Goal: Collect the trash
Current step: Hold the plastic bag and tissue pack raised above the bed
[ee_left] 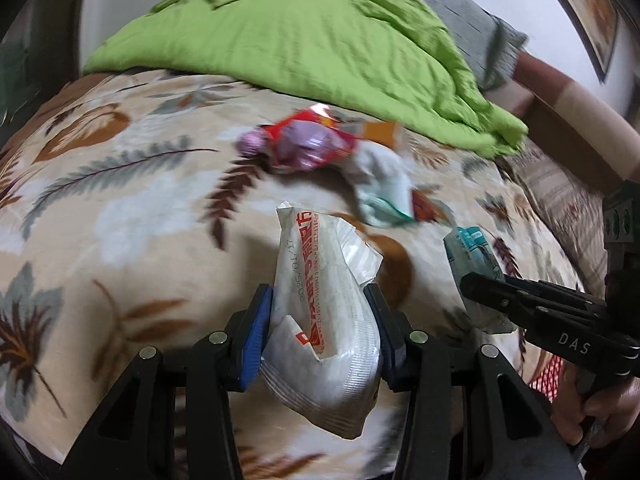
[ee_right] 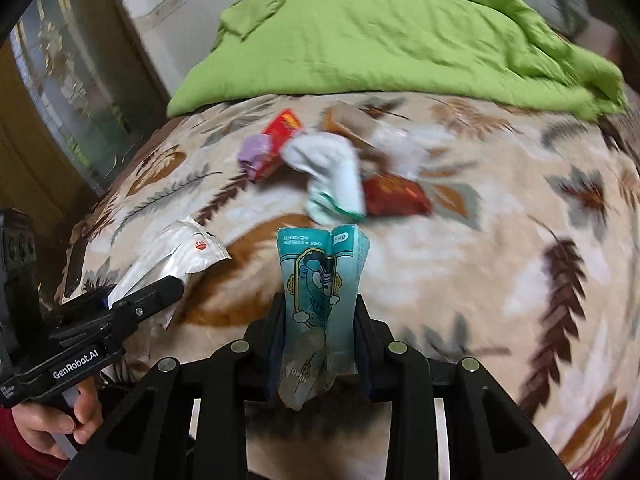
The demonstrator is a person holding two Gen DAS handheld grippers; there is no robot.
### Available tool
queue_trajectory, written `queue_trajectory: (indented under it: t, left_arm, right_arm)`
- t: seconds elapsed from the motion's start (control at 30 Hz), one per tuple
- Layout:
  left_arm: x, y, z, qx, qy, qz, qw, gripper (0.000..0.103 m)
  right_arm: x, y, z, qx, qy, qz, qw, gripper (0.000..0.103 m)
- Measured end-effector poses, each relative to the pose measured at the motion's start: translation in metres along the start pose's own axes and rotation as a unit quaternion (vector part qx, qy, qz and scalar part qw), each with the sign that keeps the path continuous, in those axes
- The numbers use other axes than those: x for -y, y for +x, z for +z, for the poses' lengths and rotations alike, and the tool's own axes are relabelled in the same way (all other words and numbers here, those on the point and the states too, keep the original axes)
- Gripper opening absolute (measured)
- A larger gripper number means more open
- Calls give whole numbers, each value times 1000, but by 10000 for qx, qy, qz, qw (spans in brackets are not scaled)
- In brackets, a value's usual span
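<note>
In my left gripper (ee_left: 318,322) I held a white wrapper with red print (ee_left: 324,312); the blue pads (ee_left: 256,336) pressed it from both sides, and its upper end stood up over the bed. In my right gripper (ee_right: 320,336) I held a teal cartoon packet (ee_right: 320,280), squeezed between the two fingers, with its clear torn end hanging down toward the camera. In the left wrist view the right gripper with its packet was at about 3 o'clock of the white wrapper, near but apart from it.

The rest of the trash was on the leaf-patterned blanket (ee_right: 500,248), in one loose pile at 12 o'clock of the teal packet: a red wrapper (ee_right: 282,128) with a small purple piece (ee_right: 254,152) touching it at 9 o'clock, a crumpled white and green wrapper (ee_right: 332,176) in the middle, and a dark red foil packet (ee_right: 394,196) at 3 o'clock of that one (the pile was blurred, so I could not read any print). Behind the pile, at 12 o'clock, a green quilt (ee_right: 380,40) lay bunched across the bed. My left hand (ee_right: 52,424) was around the handle of its gripper.
</note>
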State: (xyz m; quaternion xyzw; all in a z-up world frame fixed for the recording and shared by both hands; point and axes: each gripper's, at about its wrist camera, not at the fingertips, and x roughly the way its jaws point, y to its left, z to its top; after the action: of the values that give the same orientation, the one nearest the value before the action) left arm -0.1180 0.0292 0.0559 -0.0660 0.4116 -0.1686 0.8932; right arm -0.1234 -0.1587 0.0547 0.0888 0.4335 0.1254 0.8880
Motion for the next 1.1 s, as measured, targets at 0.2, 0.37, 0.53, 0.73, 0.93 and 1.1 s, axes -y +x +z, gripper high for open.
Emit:
queue_trajectory:
  t: [0.2,0.37,0.53,0.73,0.93,1.1]
  left_arm:
    - [30,2,-13,-5,308,49,9995,45]
    - [38,0,-19,3,406,183,9990,45]
    - [41,-2,-20,19,448,227,9987,45]
    - [47,-7,-22,23,554,238,9982,45]
    - [54,-14,-22,69,640,266,9976,45]
    - [56,-17,-22,103,673,305,9972,45]
  right_arm:
    - [24,-14,-26,58,291,66,9995,32]
    - [34,-19,-31,164,488,162,9985,33]
    - [35,-15,-33,129,544,204,9982,32]
    - [36,-21,-35,243,565,182,9979,32]
    - [35,-28,-38,260,556,152,9980,32]
    - [33,-32,-40,286,534,170,9980,33]
